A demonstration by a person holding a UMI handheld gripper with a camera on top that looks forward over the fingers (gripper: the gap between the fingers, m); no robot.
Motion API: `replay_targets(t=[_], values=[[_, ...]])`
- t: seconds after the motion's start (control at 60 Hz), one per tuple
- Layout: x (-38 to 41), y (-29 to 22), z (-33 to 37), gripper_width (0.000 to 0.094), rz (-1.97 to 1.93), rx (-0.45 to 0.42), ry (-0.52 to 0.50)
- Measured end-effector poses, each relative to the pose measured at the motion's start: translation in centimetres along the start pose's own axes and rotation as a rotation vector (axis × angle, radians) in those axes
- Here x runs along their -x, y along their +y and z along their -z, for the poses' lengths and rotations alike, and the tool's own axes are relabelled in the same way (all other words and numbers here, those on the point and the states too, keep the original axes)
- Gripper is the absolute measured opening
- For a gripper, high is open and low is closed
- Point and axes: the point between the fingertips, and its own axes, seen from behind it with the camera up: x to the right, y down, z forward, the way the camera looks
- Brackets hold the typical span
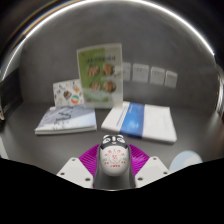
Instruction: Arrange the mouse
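Grey tabletop, matte and evenly lit, running back to a pale wall fitted with a row of white wall sockets at about one o'clock from the fingers. Propped upright against that wall at twelve o'clock, a green-and-white illustrated booklet; beside it at eleven o'clock, a smaller printed card, leaning. Flat on the surface at ten o'clock, a closed book with a pale cover; at one o'clock, a white-and-blue booklet, also flat, well apart from the book. Near the right finger at three o'clock, a pale bluish rounded object (identity not discernible). Gripper at the near edge, magenta pads visible on either side of a mouse. Mouse light grey to white, rounded, with a dark front band near the buttons and small reddish markings on its back; held between the two fingers, pads pressed against both flanks, body raised just ahead of the housing and pointing toward twelve o'clock.
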Motion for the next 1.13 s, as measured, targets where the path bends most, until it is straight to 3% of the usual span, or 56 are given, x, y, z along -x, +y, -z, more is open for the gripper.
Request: replay_targets(t=[0.083, 0.167, 0.217, 0.317, 0.45, 0.6, 0.633, 0.767, 0.883, 1.033, 1.133], values=[[-3.8, -5.4, 3.8, 0.0412, 0.033, -0.126, 0.072], [-11.8, -7.8, 7.1, 0.041, 0.027, -0.197, 0.204], [-16.8, -6.6, 8.5, 0.0409, 0.016, -0.191, 0.27], [-24.1, -0.7, 9.8, 0.0408, -0.04, -0.09, 0.34], [-26.8, 6.9, 8.0, 0.041, -0.089, -0.004, 0.272], [-26.0, 11.1, 6.6, 0.0411, -0.063, 0.058, 0.183], [-26.0, 10.9, 6.4, 0.0416, -0.062, 0.032, 0.174], [-25.8, 11.0, 6.4, 0.0553, -0.089, 0.034, 0.127], [-26.2, 11.1, 7.8, 0.0863, -0.086, 0.016, 0.12], [-24.4, 12.0, 14.1, 0.0845, -0.107, -0.023, 0.053], [-24.3, 14.0, 18.8, 0.0853, -0.145, -0.043, 0.074]])
